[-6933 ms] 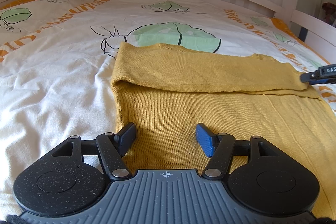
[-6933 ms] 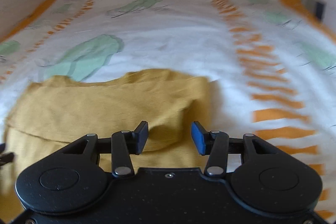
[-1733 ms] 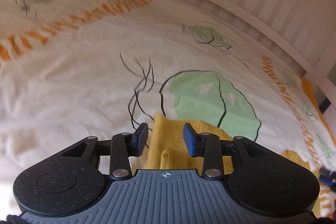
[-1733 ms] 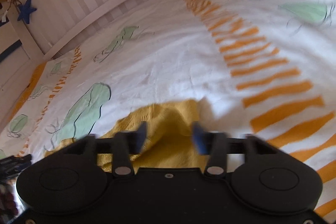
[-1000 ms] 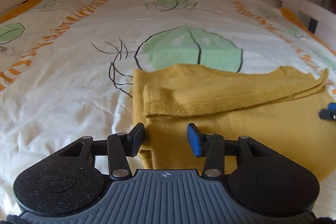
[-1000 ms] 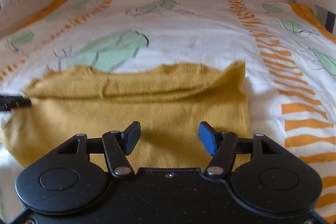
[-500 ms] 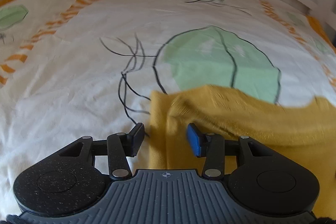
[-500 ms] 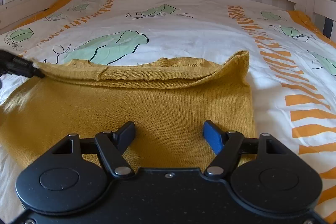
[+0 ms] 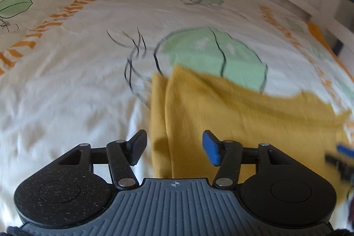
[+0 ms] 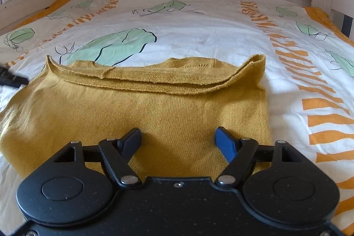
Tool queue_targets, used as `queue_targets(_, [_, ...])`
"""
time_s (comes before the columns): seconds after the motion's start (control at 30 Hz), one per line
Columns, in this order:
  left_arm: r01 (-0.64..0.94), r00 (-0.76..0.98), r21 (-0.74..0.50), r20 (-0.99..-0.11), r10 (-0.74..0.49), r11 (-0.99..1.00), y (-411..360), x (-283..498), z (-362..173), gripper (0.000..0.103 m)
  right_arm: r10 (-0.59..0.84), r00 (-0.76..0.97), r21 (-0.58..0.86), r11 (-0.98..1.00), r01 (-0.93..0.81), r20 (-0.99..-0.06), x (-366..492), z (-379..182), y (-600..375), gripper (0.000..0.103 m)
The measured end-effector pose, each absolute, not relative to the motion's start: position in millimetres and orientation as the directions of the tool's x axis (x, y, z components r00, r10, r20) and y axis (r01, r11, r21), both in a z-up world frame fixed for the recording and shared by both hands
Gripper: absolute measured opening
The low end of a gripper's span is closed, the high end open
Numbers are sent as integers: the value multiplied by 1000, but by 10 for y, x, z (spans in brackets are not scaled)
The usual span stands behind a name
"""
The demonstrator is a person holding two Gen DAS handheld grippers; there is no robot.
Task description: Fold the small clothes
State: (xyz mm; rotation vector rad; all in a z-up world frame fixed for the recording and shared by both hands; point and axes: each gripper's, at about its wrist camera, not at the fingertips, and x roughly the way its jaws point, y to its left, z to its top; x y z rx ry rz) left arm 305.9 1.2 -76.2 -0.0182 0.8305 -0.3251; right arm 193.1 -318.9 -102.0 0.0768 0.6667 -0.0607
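I have a mustard-yellow knit garment (image 10: 154, 107) lying on the bed (image 10: 199, 21), on the white bedcover with green leaf prints and orange stripes. From the right wrist view it looks partly folded already: the body lies flat as a broad rectangle, and a band of doubled fabric runs across its far edge, with the edges there stacked roughly on one another. That far fold is not tidy; its right corner stands up a little and its left end curls. So I judge one fold done and at least one more left, most likely bringing one side over the other to make a compact packet, then smoothing.

My right gripper (image 10: 178, 139) sits low over the near edge of the garment with its jaws spread wide and nothing between them; it is released. My left gripper (image 9: 174, 147) is at the left side of the garment (image 9: 221, 116), jaws also apart, with the cloth's left edge lying in the gap between them. The pads do not look pressed onto the fabric, so I read it as released and lined up to pinch that edge, though the left view is motion-blurred and I cannot be sure of contact. The right gripper's tip shows blurred at the far right of that view.

No other clothes are visible in either view.
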Motion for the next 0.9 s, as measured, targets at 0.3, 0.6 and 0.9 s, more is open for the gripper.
queue_targets(0.3, [302, 636, -108, -717, -285, 947, 56, 2911, -926, 62, -28, 713, 84, 989, 122, -700, 2167, -890, -3169, 88])
queue_targets(0.6, [326, 606, -135, -730, -316, 936, 109, 2895, -923, 62, -101, 667, 47, 979, 200, -738, 2802, -861, -3245, 89])
queue_targets(0.9, [337, 616, -107, -726, -305, 935, 57, 2844, -953, 67, -157, 635, 102, 931, 352, -756, 3317, -855, -3474, 94])
